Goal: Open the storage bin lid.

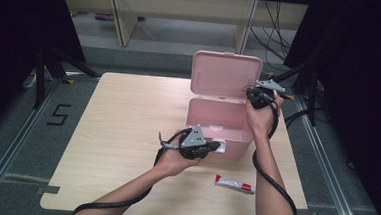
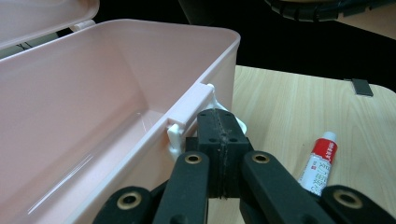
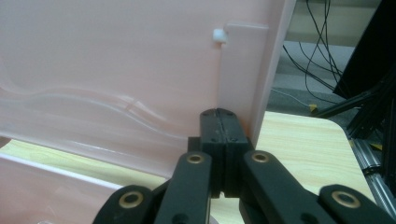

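Pink rectangular plastic storage box [image 1: 217,126] at frame centre-right, hinged lid [image 1: 225,73] already upright, inside bare. Left gripper [image 1: 216,147], jaws pressed together, at front latch [image 2: 187,109]. Right gripper [image 1: 252,92], jaws together, against lid edge. Red-white tube [image 1: 234,184] lower right on light wooden table [image 1: 127,133], judged not yet packed.

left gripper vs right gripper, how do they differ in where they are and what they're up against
The left gripper sits low at the front wall of the pink box, its tips by the white latch; the right gripper is higher, at the right edge of the raised lid. The left gripper lies nearer the red-and-white tube; the right gripper is farther back. Both have their jaws shut, with nothing seen between them.
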A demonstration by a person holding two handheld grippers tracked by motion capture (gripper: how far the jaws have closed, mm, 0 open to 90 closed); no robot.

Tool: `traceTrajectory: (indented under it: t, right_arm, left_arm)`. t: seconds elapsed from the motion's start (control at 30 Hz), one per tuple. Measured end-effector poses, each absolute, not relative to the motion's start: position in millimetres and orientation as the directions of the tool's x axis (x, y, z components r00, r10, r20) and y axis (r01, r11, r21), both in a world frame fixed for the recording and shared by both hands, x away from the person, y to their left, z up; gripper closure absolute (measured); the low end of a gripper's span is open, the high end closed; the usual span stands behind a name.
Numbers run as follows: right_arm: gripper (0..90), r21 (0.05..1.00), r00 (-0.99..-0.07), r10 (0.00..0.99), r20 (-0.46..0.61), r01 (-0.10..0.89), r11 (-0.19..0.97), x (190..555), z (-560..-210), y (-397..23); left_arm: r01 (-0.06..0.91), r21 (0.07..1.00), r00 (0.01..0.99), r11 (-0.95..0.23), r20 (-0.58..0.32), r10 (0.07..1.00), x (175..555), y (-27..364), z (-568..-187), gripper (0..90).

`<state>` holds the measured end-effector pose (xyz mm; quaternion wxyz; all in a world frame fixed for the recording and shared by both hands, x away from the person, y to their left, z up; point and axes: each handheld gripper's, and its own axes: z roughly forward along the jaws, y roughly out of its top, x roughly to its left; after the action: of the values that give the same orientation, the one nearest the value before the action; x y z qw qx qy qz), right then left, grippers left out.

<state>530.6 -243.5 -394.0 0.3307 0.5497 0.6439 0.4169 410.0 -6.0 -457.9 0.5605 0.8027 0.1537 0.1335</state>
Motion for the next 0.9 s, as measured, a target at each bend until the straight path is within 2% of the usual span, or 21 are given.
traceTrajectory:
  t: [0.07, 0.1, 0.2, 0.5, 0.57, 0.6, 0.7, 0.9]
  right_arm:
    - [90.0, 0.904, -0.194, 0.981, 0.003, 0.42, 0.081, 529.7, -393.1, -245.8]
    - [90.0, 0.897, -0.189, 0.981, 0.033, 0.438, 0.054, 527.1, -392.1, -244.4]
    - [88.9, 0.902, -0.208, 0.978, -0.008, 0.422, 0.097, 523.2, -389.8, -246.8]
    - [85.8, 0.898, -0.26, 0.966, -0.019, 0.42, 0.13, 499.7, -381.7, -254.8]
    - [84.4, 0.892, -0.259, 0.966, 0.018, 0.441, 0.101, 491.7, -380.0, -256.2]
    - [83.8, 0.892, -0.274, 0.962, -0.012, 0.432, 0.134, 490.8, -379.9, -259.2]
    - [81.2, 0.881, -0.278, 0.96, 0.02, 0.459, 0.114, 480.9, -379.2, -261.0]
    - [76.8, 0.847, -0.329, 0.944, 0.03, 0.51, 0.151, 460.4, -381.0, -264.6]
  left_arm:
    - [0.097, 0.941, 0.917, -0.324, 0.042, 0.397, 410.1, -6.1, -457.9, 89.7]
    - [0.097, 0.941, 0.917, -0.324, 0.042, 0.397, 410.1, -6.1, -457.9, 89.7]
    - [0.097, 0.941, 0.917, -0.325, 0.043, 0.397, 410.0, -6.1, -458.0, 89.7]
    - [0.099, 0.941, 0.916, -0.325, 0.042, 0.4, 409.9, -6.3, -458.0, 89.7]
    - [0.1, 0.941, 0.915, -0.323, 0.04, 0.401, 409.8, -6.6, -458.2, 89.7]
    - [0.1, 0.941, 0.915, -0.323, 0.041, 0.402, 409.7, -6.7, -458.2, 89.7]
    - [0.101, 0.941, 0.914, -0.322, 0.039, 0.403, 409.8, -6.9, -458.3, 89.7]
    - [0.106, 0.943, 0.913, -0.316, 0.033, 0.406, 409.8, -7.4, -459.0, 89.6]
